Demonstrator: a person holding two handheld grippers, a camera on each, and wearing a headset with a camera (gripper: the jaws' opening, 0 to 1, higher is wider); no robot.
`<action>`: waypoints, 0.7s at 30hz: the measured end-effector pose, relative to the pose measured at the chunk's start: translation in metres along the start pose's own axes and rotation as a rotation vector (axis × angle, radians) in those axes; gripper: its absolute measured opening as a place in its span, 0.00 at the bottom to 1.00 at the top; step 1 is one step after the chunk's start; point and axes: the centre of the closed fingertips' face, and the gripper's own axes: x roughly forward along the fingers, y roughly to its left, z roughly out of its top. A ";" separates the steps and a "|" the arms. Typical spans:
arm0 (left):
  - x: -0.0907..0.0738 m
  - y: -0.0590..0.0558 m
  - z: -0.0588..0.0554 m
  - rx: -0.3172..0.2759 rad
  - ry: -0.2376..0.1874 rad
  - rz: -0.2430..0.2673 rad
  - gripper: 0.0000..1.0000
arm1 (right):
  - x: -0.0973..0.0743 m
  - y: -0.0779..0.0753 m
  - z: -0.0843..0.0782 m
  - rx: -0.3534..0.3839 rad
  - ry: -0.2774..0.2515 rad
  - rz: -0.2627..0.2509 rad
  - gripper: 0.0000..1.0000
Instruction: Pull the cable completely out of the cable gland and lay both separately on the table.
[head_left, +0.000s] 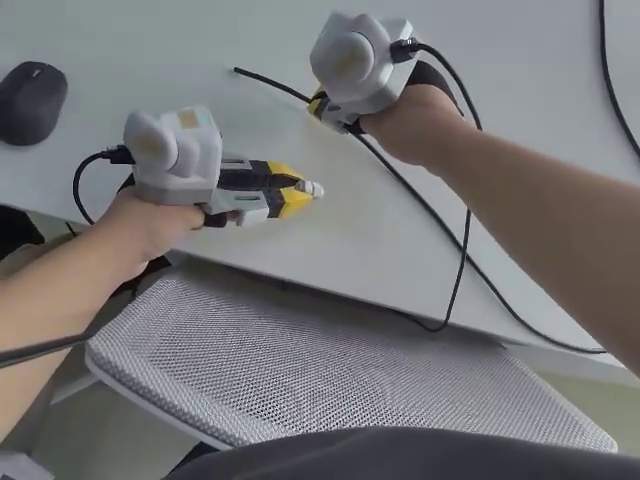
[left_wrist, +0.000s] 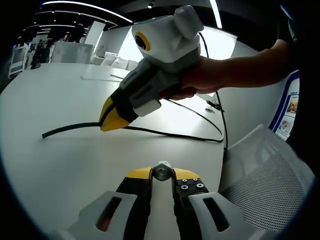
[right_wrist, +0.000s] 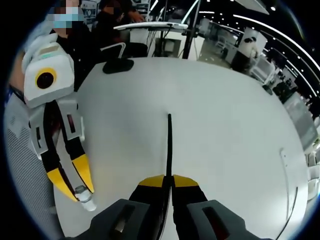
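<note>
**Left gripper (left_wrist: 161, 176) on gland (left_wrist: 161, 171), right gripper (right_wrist: 168, 181) on cable (right_wrist: 169, 145): parted, not laid down yet**

Closest in, in the left gripper view, the yellow-tipped jaws are pinched on the gland. It's a small round grey-white fitting, prob. hard plastic, w/ its bore facing the lens. Nipping it by the body makes sense, as a rigid part takes a firm squeeze w/o deforming. In the head view it pokes out past the jaw tips, over the table (head_left: 520, 120) near the front edge. Can't tell if it touches.

Right gripper's jaws are clamped on the cable, which is thin, black and round, w/ a matte, rubbery-looking jacket. The grip sits a bit back from the free end, so that stretch runs straight ahead of the jaws, low along the white top. Behind the gripper a black cord loops off to the side. Can't tell if it's the same cable or the gripper's own lead.

Gland and cable end sit well apart w/ nothing threaded btwn them, so the pull-out looks done. What's left is setting ea. down separately. The tabletop is smooth, matte and white, so the round gland may roll on release and the springy cable may shift.

A dark mouse (head_left: 30, 100) lies at the far left of the table, and a grey mesh chair seat (head_left: 330, 370) sits below its edge.
</note>
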 end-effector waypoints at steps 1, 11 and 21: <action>0.001 0.000 -0.002 0.004 0.008 0.001 0.15 | 0.003 -0.001 -0.001 0.006 0.002 0.001 0.00; 0.004 0.002 -0.006 0.021 0.027 0.008 0.16 | 0.011 -0.004 -0.005 0.008 0.001 0.003 0.00; 0.003 0.003 -0.009 0.041 0.047 0.016 0.16 | 0.013 -0.001 -0.006 0.022 0.000 0.004 0.00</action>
